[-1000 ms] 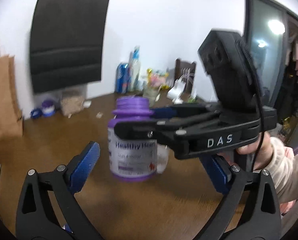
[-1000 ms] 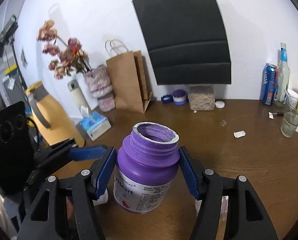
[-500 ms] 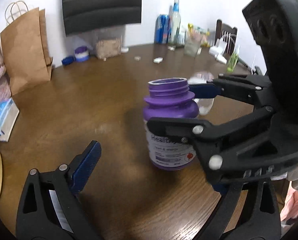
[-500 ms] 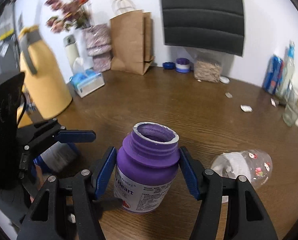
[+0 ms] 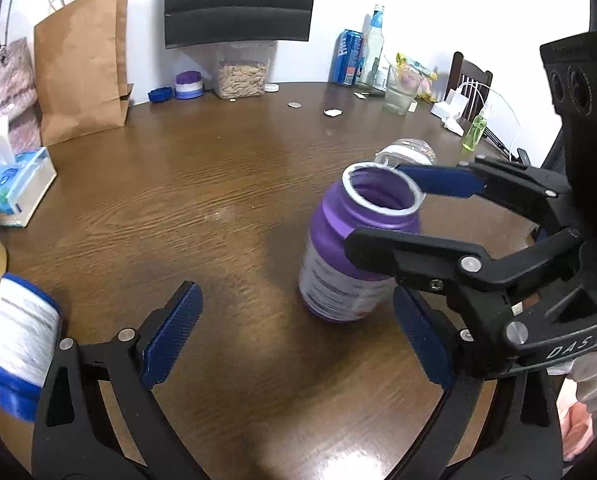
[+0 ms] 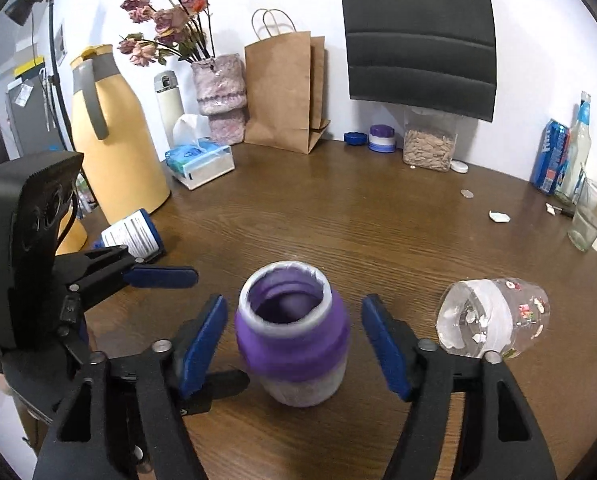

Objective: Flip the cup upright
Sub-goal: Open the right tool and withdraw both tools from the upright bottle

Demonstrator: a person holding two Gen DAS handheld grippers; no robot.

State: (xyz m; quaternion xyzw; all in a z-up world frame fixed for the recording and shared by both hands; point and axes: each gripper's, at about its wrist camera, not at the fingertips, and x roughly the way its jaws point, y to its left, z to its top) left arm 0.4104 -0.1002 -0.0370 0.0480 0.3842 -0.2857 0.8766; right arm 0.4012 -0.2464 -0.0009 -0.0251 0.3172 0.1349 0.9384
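A purple open-mouthed jar with a white label (image 5: 350, 256) stands upright on the brown table, mouth up; it also shows in the right wrist view (image 6: 292, 336). My right gripper (image 6: 294, 344) is open, its blue pads apart on either side of the jar with gaps on both sides. In the left wrist view the right gripper (image 5: 410, 216) straddles the jar's neck. My left gripper (image 5: 294, 332) is open and empty, just in front of the jar. A clear plastic cup with a white liner and stickers (image 6: 492, 330) lies on its side to the right of the jar.
A blue-and-white bottle (image 6: 132, 234) lies at the left by a yellow jug (image 6: 114, 136). A tissue box (image 6: 200, 160), paper bag (image 6: 286, 92), seed jar (image 6: 428, 142), soda can (image 6: 548, 162) and glass (image 6: 588, 218) line the table's back.
My right gripper has opened and let go of the purple jar, which now stands on the table. The left gripper has pulled back and tilted to look down on the table.
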